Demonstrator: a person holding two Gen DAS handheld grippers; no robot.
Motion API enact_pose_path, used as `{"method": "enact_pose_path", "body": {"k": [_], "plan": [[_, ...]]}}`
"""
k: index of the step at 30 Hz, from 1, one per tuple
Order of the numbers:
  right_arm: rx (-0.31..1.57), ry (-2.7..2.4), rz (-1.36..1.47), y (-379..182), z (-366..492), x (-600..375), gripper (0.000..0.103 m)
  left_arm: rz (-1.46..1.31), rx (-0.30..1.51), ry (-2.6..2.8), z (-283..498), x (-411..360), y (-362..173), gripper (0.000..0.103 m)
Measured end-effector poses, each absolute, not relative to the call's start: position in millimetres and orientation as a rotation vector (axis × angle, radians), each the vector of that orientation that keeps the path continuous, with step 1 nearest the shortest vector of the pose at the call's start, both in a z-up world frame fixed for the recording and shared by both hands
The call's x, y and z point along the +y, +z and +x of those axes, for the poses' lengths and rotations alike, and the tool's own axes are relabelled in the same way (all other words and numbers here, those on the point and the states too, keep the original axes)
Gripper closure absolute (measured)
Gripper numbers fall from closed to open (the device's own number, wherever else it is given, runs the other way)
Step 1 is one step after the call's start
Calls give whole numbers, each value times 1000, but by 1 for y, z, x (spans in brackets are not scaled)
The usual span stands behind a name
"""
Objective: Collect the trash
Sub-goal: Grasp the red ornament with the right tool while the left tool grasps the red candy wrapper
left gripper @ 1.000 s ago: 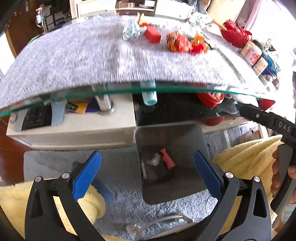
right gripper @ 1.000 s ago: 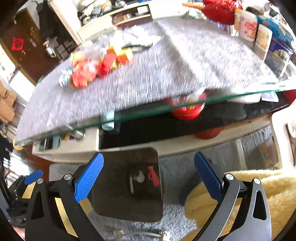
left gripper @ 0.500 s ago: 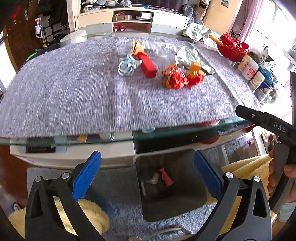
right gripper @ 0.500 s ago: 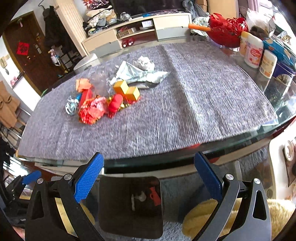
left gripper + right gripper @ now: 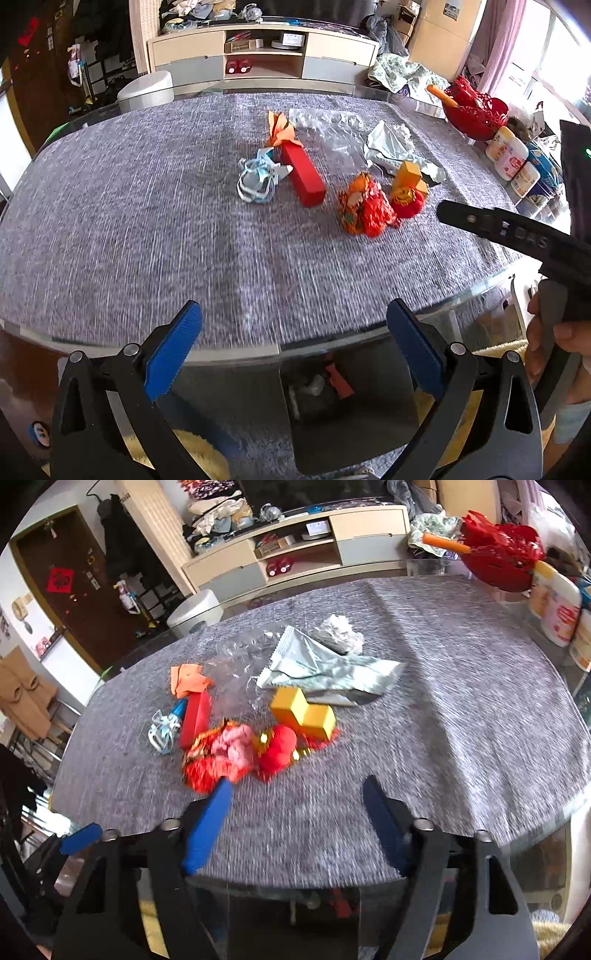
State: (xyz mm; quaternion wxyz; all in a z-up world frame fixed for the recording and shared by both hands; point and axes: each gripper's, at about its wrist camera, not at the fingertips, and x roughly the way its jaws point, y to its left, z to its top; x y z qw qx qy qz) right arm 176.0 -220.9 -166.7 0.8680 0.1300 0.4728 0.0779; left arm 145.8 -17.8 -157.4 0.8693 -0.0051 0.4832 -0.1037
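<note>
I see the bench (image 5: 110, 229), a glass top under a grey cloth (image 5: 461, 709), filling both views. Below its near edge a dark bin (image 5: 354, 424) stands on the floor with a few scraps inside, seen through the glass. The trash sits in a loose cluster mid-bench: a silver wrapper (image 5: 325, 668) farthest back, a clear plastic bag (image 5: 332, 129) beside it, then a red box (image 5: 303, 173) with an orange paper (image 5: 280, 129) at its far end. Two yellow blocks (image 5: 303, 710) lie touching each other, just behind a red ball (image 5: 277, 747). A crumpled red wrapper (image 5: 364, 206) lies nearest me, next to that ball. A blue-white ribbon tangle (image 5: 256, 182) rests against the box's left side.

My left gripper (image 5: 291, 354) hangs over the near edge, jaws wide apart and empty. My right gripper (image 5: 295, 812) has just been closing its jaws; they stand half apart with nothing between them, the left tip just short of the red wrapper. A hand (image 5: 554, 354) holds its handle.
</note>
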Motion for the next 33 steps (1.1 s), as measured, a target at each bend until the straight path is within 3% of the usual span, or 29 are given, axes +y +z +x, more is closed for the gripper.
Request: {"method": "enact_pose_path", "body": {"k": [5,15,20,25,33], "plan": [[1013,178,270,-177,197,-212,53,-3,1013,-232,162,-23,-158,8],[1036,216,275,-191,210,-207,69,-3,1035,-284,189,-40,-168,8],[1018,207,242,-182,205,-218,69,-20,1039,-324,201,-51,-172,9],[1018,192,225,-182,198,-227,69,-27,1060,-357,216,-66,-181,30],[1007,172,231,-179,198,-243,69,-27,1062,-379,231,-82,-192,46]]}}
